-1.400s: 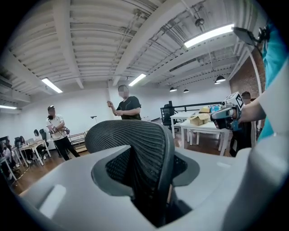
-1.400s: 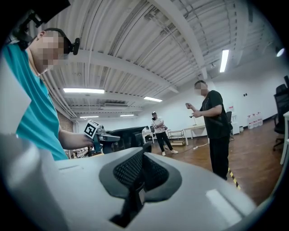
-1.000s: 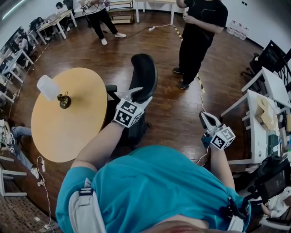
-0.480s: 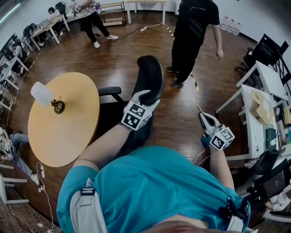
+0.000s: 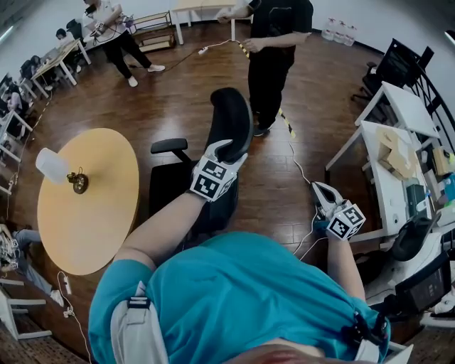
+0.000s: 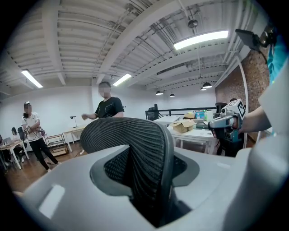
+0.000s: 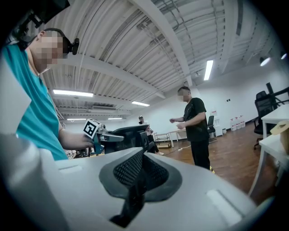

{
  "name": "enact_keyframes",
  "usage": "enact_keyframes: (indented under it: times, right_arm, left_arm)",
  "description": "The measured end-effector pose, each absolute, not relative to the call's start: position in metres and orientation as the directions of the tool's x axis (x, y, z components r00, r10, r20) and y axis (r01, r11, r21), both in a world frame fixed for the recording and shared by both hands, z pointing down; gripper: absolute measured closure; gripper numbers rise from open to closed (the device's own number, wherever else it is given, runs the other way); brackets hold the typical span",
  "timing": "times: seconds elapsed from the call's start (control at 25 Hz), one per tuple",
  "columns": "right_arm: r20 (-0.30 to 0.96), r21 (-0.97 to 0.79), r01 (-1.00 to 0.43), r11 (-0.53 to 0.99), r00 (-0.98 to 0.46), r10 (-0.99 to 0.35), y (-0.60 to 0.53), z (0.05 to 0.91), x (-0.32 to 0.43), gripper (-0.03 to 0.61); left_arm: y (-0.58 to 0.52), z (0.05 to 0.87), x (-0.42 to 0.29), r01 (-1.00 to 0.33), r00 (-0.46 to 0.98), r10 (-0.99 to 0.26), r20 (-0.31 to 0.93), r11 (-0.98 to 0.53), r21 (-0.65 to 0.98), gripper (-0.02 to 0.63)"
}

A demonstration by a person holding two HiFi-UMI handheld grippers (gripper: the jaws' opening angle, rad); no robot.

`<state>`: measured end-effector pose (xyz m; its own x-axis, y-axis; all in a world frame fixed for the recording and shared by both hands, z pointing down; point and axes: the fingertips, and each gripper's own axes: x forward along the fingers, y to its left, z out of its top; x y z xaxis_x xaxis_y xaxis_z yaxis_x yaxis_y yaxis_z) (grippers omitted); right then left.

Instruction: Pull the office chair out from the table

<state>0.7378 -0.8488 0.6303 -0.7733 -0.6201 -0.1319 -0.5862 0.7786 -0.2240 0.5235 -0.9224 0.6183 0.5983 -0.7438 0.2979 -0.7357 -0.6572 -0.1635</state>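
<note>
The office chair [image 5: 229,117] looks largely pulled out already: its seat is not under the round table [image 5: 92,227], a strip of wooden floor [image 5: 178,92] shows between them, and the chair stands just beside the table's near edge with its back turned toward the person. What seems left is little, perhaps drawing it a bit further clear and then letting go. The left gripper [image 5: 229,151] has its fingers clenched on the top of the chair's black mesh back, which fills the gap between them in the left gripper view. The right gripper [image 5: 318,188] hangs well apart at the person's right side, its fingers pressed together on nothing. Counted: one office chair in hand, one round table, one small lamp [image 5: 71,178] with a white shade on that table, two grippers, and two bystanders standing farther off, one in black [image 5: 274,43] and one in a white top [image 5: 106,21]
</note>
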Motion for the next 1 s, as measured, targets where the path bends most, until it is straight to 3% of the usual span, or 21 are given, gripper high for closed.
enact_keyframes:
  times: [1.0]
  right_arm:
    - [-0.151, -0.263, -0.671, 0.694, -0.681, -0.716, -0.812, 0.649, 0.839, 0.581]
  left_arm:
    - [-0.983, 0.643, 0.672, -0.673, 0.608, -0.692, 0.390, -0.709, -0.208, 0.433]
